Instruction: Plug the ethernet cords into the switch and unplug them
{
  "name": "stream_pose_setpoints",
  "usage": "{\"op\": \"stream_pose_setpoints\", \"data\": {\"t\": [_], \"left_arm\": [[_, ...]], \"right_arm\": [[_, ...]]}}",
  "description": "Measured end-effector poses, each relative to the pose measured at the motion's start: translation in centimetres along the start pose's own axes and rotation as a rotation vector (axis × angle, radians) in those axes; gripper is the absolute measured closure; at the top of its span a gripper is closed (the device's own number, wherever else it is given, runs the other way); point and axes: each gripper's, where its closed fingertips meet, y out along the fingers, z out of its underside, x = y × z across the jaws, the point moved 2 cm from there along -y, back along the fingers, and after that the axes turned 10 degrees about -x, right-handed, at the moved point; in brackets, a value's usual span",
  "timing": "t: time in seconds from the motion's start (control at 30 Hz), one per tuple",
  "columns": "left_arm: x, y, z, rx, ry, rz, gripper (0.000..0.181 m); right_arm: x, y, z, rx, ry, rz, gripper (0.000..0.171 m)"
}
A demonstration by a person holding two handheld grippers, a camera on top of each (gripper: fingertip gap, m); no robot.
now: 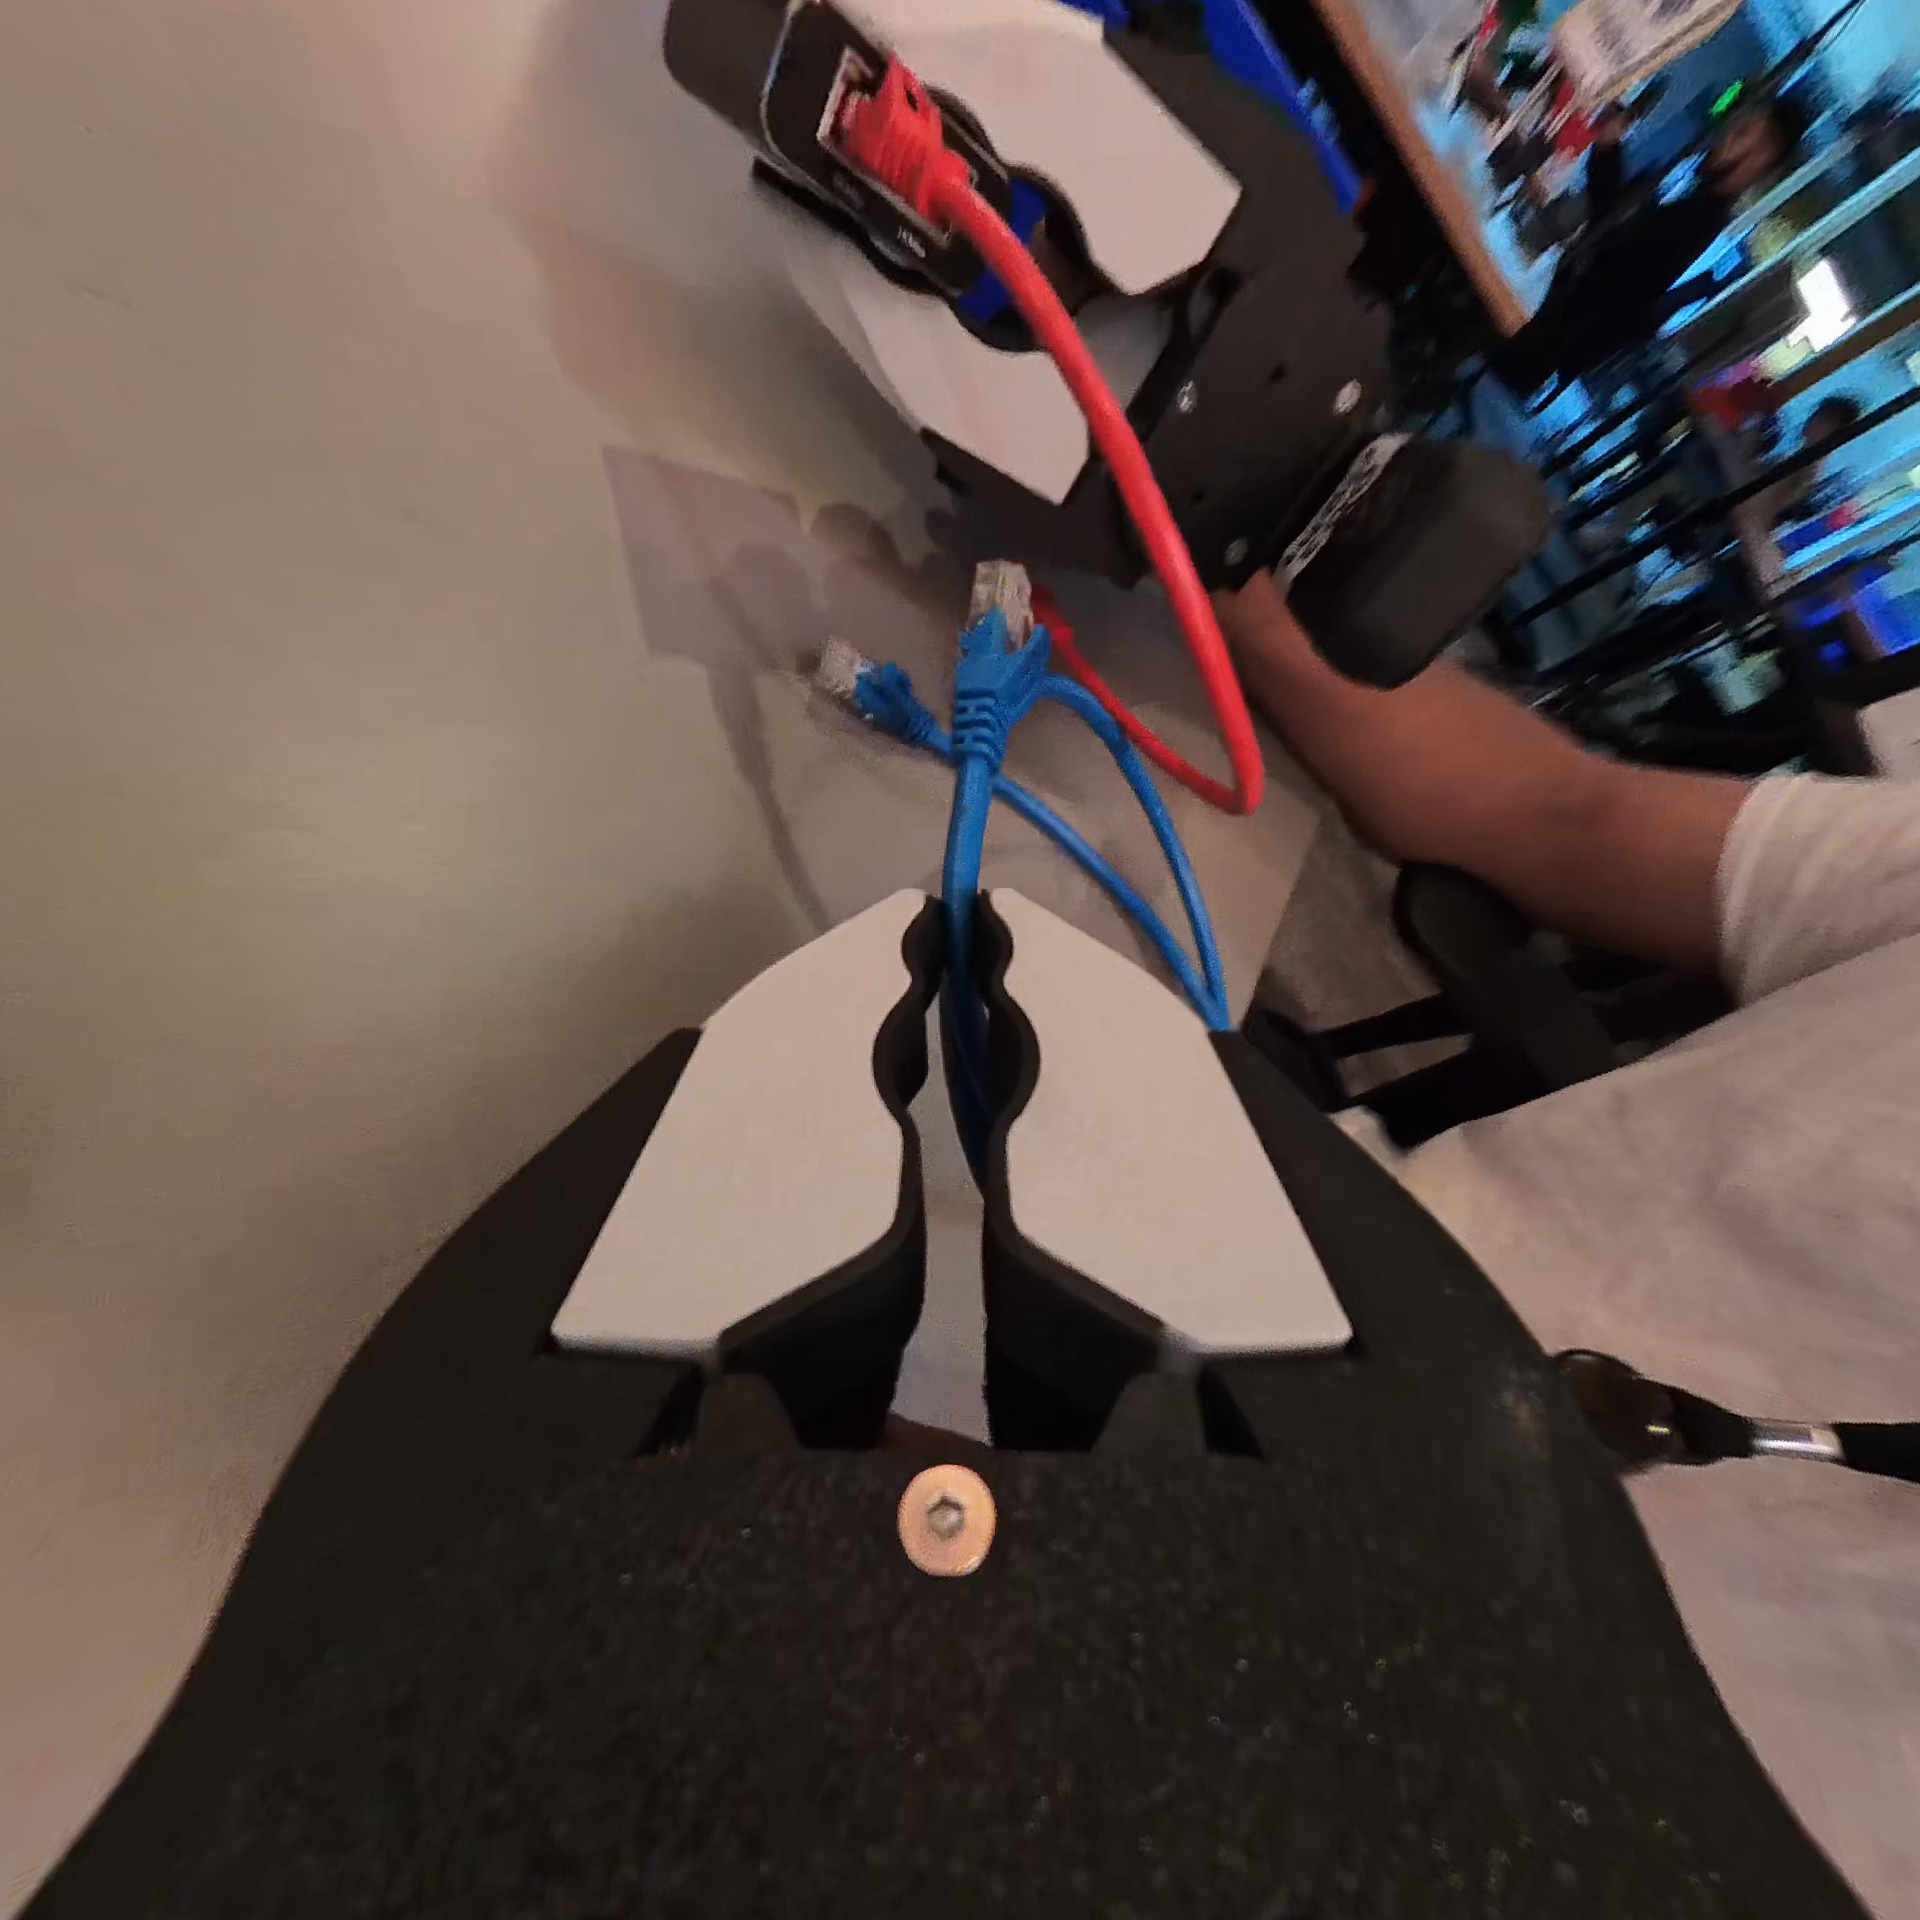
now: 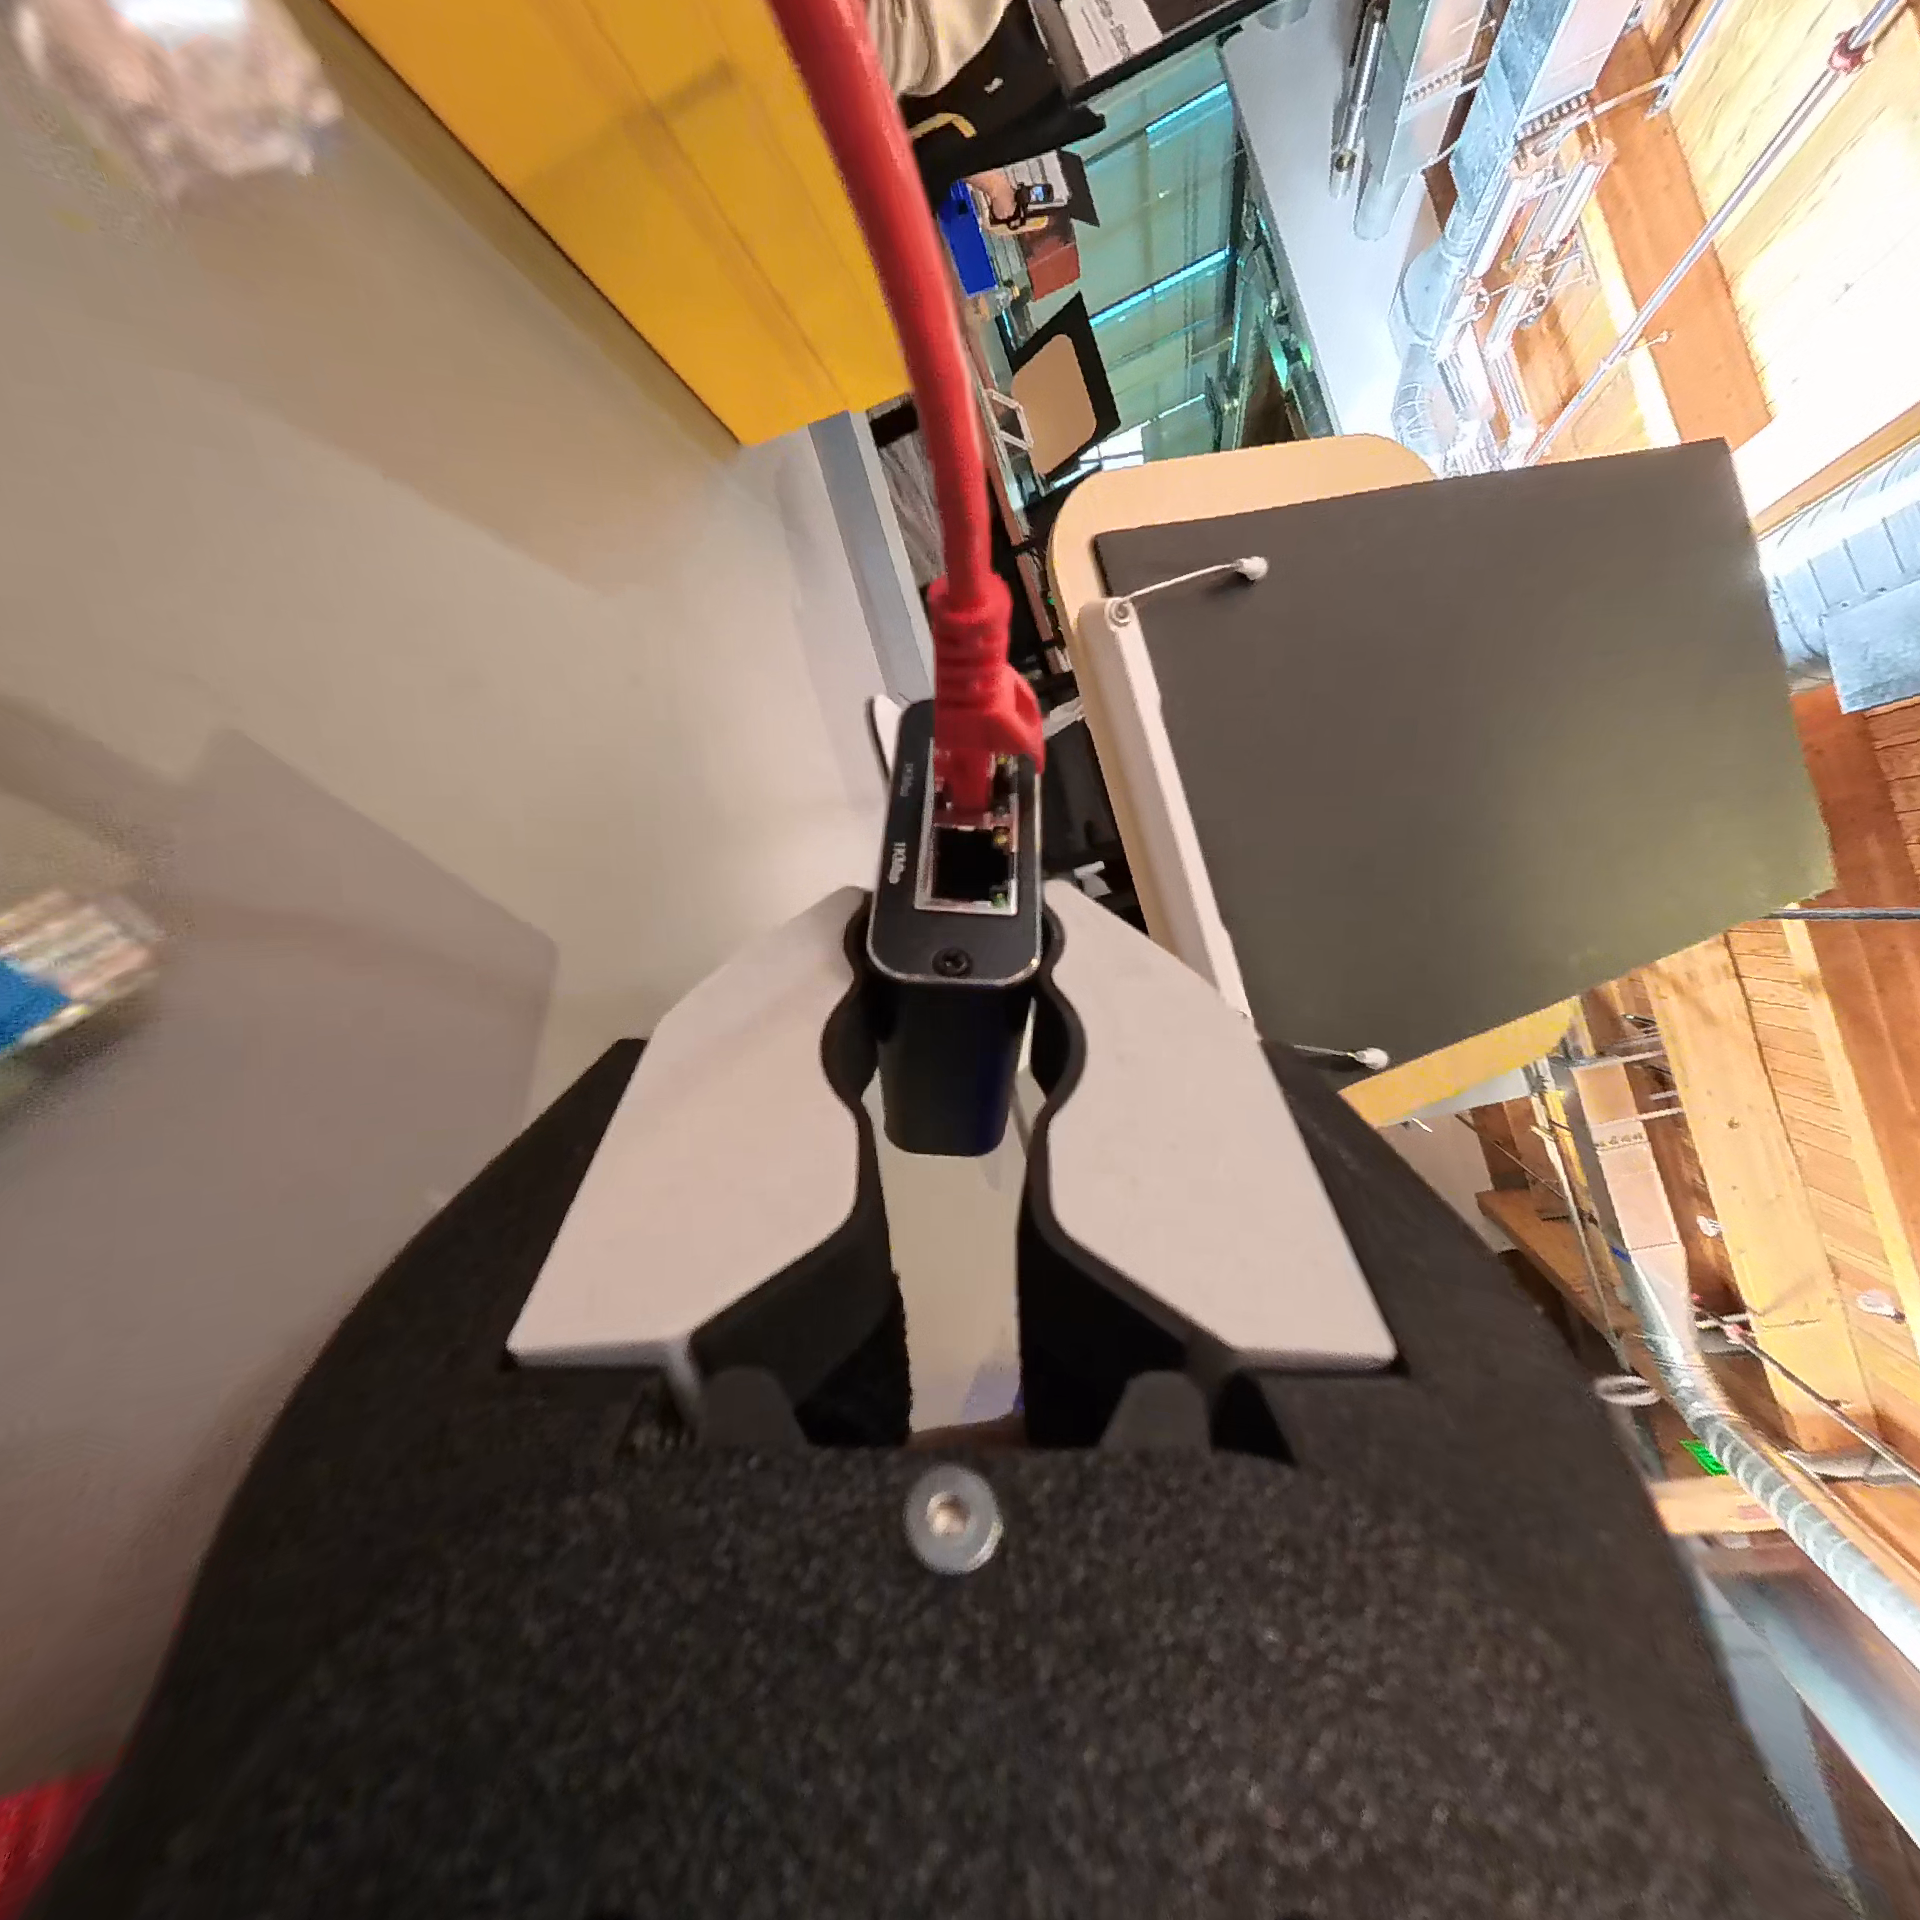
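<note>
My left gripper [image 1: 958, 914] is pinched on the round blue ethernet cord [image 1: 966, 831], gripping it a short way behind its blue-booted clear plug [image 1: 1000, 623]; the plug sticks out straight ahead of my fingertips, long axis in line w/ the fingers. My right gripper [image 2: 956, 935] is clamped on the small black box-shaped switch [image 2: 951, 935], port face pointing fwd, away from my palm. Key relation: from the left gripper the switch [image 1: 883, 156] lies ahead and up, slightly left of the plug's axis, well apart from the plug tip. The left gripper is the one to carry the plug in; the right only holds the target. My judgement: next move needs the plug axis re-aimed at the free port [image 2: 971, 868], which sits just nearer my right gripper's fingertips than the occupied one. Count: 1 switch; 2 ports visible, 1 filled by the red cord's plug [image 2: 971, 717], 1 empty; 1 red cord [image 1: 1091, 395]; blue plugs, 2 in view, the held one and a second [image 1: 868, 691] loose, left of it. Blue cord count past the plugs: cannot tell.
</note>
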Motion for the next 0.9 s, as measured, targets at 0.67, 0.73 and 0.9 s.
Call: {"op": "stream_pose_setpoints", "data": {"t": [0.67, 0.73, 0.9], "left_arm": [[-2.2, 2.3, -3.8, 0.003, -0.372, 0.070, 0.177], [-2.3, 2.2, -3.7, 0.025, -0.377, 0.080, 0.177], [-1.7, 1.2, -1.0, 0.056, -0.388, 0.085, 0.176]], "right_arm": [[0.3, 0.1, -1.1, 0.019, -0.317, 0.077, 0.146], [0.3, 0.1, -0.8, 0.026, -0.308, 0.072, 0.146], [-1.4, 0.1, 1.8, 0.113, -0.249, 0.109, 0.146]]}}
